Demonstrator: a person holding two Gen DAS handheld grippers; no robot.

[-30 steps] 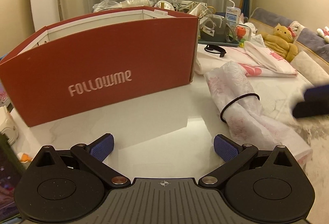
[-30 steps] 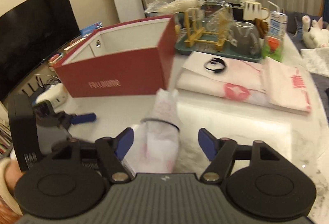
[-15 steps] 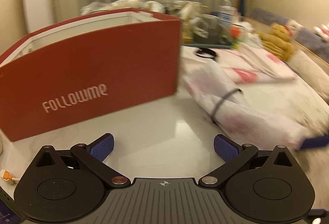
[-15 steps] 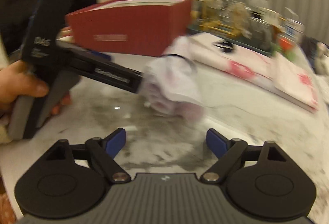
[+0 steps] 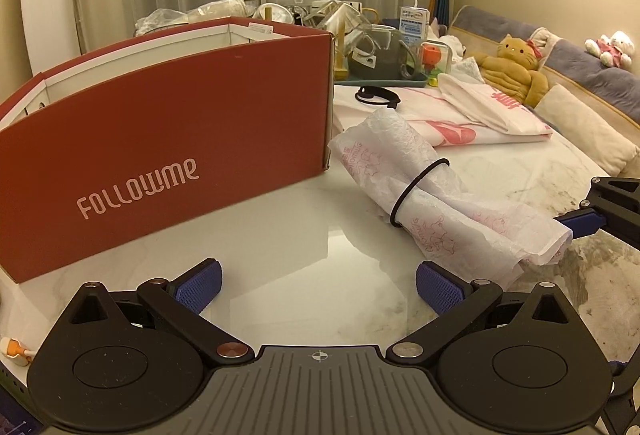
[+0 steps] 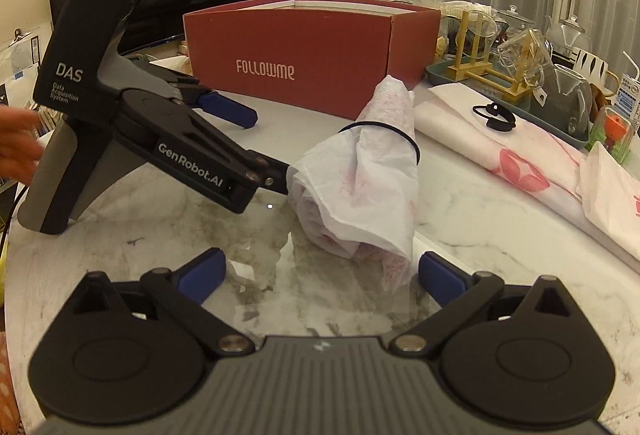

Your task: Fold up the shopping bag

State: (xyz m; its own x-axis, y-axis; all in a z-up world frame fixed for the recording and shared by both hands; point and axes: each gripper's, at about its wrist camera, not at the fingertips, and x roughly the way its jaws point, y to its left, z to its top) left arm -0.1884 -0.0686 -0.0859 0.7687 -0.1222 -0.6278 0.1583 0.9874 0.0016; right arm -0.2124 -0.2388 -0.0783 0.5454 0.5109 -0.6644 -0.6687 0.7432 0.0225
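Marble tabletop [image 5: 280, 259] beside the red box [image 5: 168, 139]: the rolled, banded shopping bag [image 5: 432, 195] lies there. Both tongs, left [image 5: 318, 281] and right [image 6: 320, 273], gape empty; folding looks finished, and boxing it seems next.

Counts, table & sofa
2 grippers [image 5: 318, 285] [image 6: 320, 277]; 1 rolled bag [image 5: 436, 195]; 1 red box [image 5: 168, 147]; 2 hair ties [image 5: 418, 193] [image 5: 377, 96]; 2 plush toys [image 5: 510, 69] [image 5: 612, 49].

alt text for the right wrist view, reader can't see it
A rolled white shopping bag bound by a black hair tie lies on a marble table, between the open right gripper in the foreground and the open left gripper at its left side. A red FOLLOWME box stands behind.
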